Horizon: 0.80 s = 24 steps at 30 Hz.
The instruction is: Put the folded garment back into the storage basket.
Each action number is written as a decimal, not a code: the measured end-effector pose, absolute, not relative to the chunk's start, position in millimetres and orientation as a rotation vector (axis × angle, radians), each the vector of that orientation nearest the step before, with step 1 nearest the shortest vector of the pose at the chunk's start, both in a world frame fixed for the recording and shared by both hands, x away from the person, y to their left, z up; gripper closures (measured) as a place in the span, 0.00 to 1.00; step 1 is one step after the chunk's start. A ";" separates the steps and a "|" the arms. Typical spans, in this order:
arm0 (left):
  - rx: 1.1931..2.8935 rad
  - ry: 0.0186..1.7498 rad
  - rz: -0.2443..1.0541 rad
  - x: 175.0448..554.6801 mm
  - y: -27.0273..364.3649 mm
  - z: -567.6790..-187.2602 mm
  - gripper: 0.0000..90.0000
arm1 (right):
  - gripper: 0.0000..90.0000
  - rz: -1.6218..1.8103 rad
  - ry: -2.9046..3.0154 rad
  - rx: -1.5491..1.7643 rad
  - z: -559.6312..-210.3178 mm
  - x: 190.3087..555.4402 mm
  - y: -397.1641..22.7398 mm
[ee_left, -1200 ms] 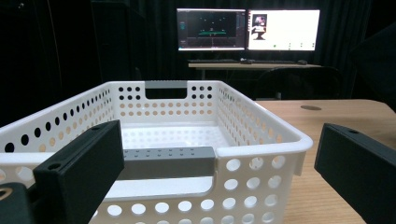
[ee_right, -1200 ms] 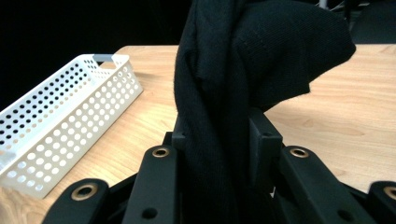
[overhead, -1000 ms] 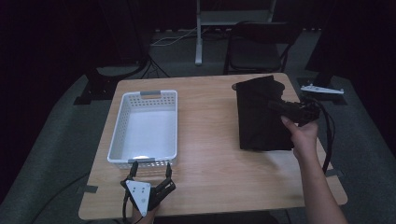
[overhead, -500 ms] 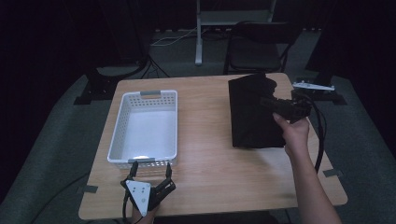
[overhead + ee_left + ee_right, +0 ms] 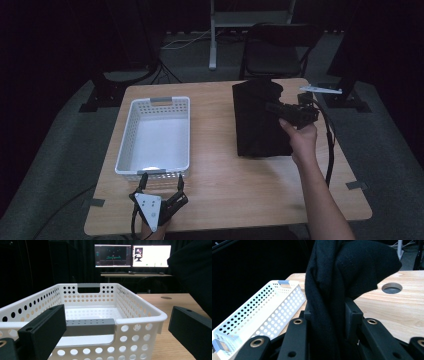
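Note:
A black folded cloth [image 5: 260, 120] lies on the right half of the wooden table [image 5: 225, 180]. My right gripper [image 5: 272, 106] is shut on the cloth's right side, lifting a bunch of it; in the right gripper view the black fabric [image 5: 342, 277] is pinched between the jaws. A white perforated basket [image 5: 155, 137] stands on the left half of the table. My left gripper [image 5: 160, 182] rests at the front edge just before the basket, jaws open and nothing between them; the basket's near wall [image 5: 105, 327] with its grey handle faces it.
A black folding chair [image 5: 277, 47] and a stand's post [image 5: 212, 35] are behind the table. A round cable hole [image 5: 391, 288] is in the tabletop near the cloth. Monitors [image 5: 132, 255] glow on a far desk. Bare wood lies between basket and cloth.
My right hand has drawn the cloth's gripped edge leftward, toward the table's middle, and the cloth has shifted with it. The left gripper has stayed put.

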<state>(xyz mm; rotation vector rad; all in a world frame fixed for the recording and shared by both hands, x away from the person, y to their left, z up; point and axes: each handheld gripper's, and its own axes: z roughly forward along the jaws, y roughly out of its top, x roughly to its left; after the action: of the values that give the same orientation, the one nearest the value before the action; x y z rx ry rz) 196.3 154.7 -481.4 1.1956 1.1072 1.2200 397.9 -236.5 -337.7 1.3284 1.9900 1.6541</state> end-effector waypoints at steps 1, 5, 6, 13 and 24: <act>1.196 1.107 1.220 196.3 154.7 -481.4 0.03 | 0.78 1.655 1.991 1.328 -337.4 398.6 -234.1; 1.195 1.108 1.219 196.2 154.7 -481.4 0.03 | 0.78 1.666 2.004 1.319 -335.9 401.0 -223.1; 1.196 1.108 1.219 196.2 154.7 -481.4 0.03 | 0.78 1.669 2.006 1.318 -335.5 401.5 -220.1; 1.199 1.101 1.214 196.0 155.0 -481.4 0.03 | 0.78 1.677 2.033 1.289 -331.3 405.0 -199.8; 1.198 1.100 1.214 195.9 155.0 -481.5 0.03 | 0.78 1.716 2.068 1.245 -322.0 408.3 -171.7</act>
<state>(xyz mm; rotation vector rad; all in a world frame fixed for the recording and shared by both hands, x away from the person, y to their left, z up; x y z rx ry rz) 195.9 155.0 -481.5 1.1977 1.0997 1.2144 408.3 -171.7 -322.0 1.2453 2.0678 1.7164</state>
